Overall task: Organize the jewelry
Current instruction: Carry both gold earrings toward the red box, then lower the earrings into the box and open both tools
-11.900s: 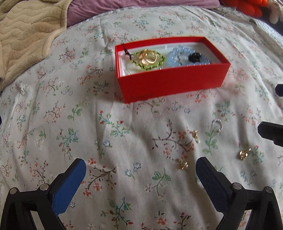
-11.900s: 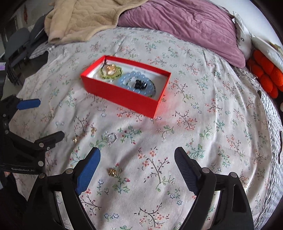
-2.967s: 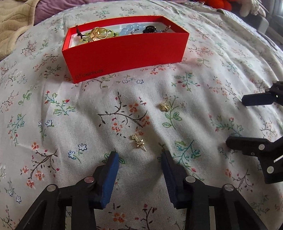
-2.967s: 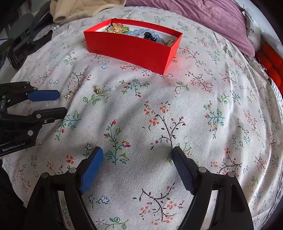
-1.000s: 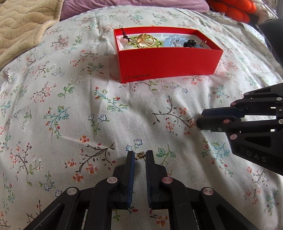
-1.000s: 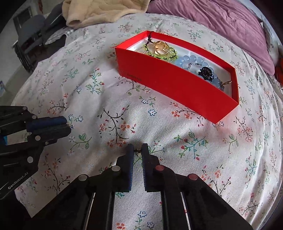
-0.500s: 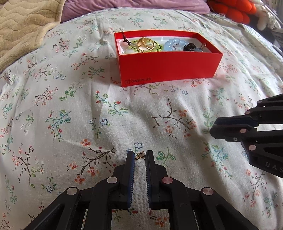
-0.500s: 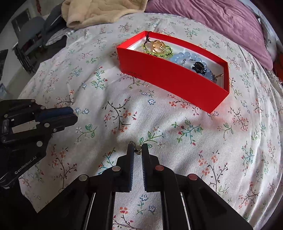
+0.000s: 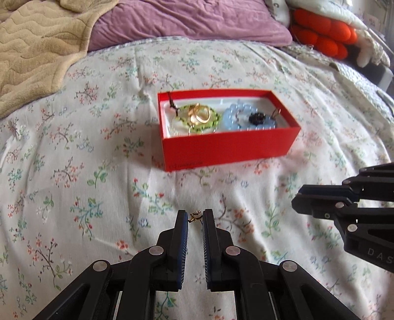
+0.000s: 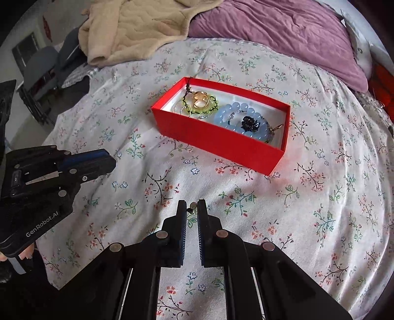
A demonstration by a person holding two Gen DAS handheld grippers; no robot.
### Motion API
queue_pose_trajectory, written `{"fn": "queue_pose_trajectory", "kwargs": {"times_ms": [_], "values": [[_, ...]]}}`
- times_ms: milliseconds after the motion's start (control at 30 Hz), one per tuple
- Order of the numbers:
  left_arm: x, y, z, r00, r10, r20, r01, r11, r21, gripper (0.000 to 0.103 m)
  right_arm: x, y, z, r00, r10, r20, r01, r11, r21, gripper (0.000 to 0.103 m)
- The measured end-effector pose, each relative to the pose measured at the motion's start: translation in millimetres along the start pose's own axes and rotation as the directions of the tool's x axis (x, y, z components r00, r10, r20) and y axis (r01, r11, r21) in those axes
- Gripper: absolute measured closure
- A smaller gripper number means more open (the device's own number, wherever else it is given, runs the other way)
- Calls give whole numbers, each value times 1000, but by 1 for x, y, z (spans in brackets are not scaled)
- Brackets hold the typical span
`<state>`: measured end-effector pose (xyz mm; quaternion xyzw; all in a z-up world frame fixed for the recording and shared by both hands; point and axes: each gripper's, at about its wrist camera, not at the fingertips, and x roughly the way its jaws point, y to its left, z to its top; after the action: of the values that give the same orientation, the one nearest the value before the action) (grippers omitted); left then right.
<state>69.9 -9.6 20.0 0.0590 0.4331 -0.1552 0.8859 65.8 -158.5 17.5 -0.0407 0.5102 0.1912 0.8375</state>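
A red box [image 9: 229,147] sits on the floral bedsheet and holds a green bead bracelet with gold rings [image 9: 199,115], a blue bead bracelet [image 9: 242,120] and a black piece [image 9: 256,119]. My left gripper [image 9: 195,216] is shut on a small gold earring [image 9: 194,217], lifted above the sheet in front of the box. My right gripper [image 10: 191,208] is shut on another small gold earring [image 10: 193,205], also raised, nearer the box's [image 10: 216,140] long red wall. Each gripper shows in the other's view: the right gripper [image 9: 299,199] and the left gripper [image 10: 109,161].
A beige blanket [image 9: 37,49] and a purple pillow [image 9: 184,22] lie behind the box. Orange plush [image 9: 325,32] is at the back right. Off the bed's left edge stand a dark chair and clothes [image 10: 49,71]. Floral sheet [image 10: 320,197] spreads all round.
Both grippers have risen off the sheet, each still shut on its earring. The box now sits lower and smaller in both views. The loose pieces seen on the sheet earlier are gone.
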Motion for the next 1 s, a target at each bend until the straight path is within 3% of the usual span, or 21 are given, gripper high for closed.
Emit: {"fn": "queue_pose_trajectory", "kwargs": {"times_ms": [433,633,1000], "values": [[11,-6,41,999,15,37,-12,998,-67,96,-18,-26,37,996,4,90,-15,993,118,94],[25,-10,60,997,16,80,-8,996,-92,96,-12,-49,52,993,1,122,-26,978,205,94],[70,-20,81,997,25,69,-13,986,-165,96,9,-91,72,989,-48,141,0,947,321,94]]}}
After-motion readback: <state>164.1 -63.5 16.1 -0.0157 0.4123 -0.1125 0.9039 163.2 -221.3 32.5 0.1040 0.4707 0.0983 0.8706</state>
